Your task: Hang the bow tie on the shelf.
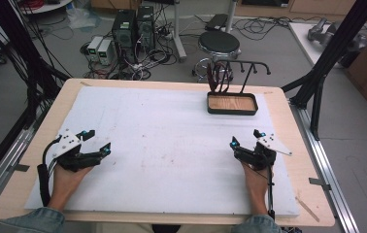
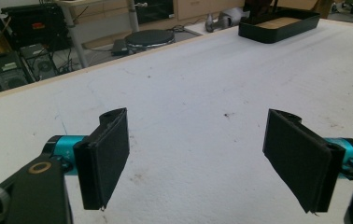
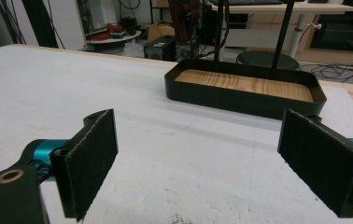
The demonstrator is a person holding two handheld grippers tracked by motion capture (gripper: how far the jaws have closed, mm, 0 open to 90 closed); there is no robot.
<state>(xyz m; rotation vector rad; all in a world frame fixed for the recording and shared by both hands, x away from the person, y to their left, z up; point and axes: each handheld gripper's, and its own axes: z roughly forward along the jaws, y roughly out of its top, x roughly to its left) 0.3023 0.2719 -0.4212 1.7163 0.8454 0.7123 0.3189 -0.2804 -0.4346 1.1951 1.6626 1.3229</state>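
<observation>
The right gripper (image 3: 198, 163) hangs low over the white mat (image 3: 72, 84), its two black padded jaws spread wide with nothing between them. Ahead sits a black tray (image 3: 240, 100) with a wooden floor (two thin black posts rise from it), and a stool (image 3: 268, 58) stands beyond the table

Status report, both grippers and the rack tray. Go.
Left gripper open, empty, low over white mat. Right gripper open, empty. Black tray with hook rack far right, dark red loops hanging. Path clear.

I see even, diffuse overhead lighting; shadows are soft, the white foam table mat (image 1: 172, 141) is glare-free, and the background is slightly blurred.
</observation>
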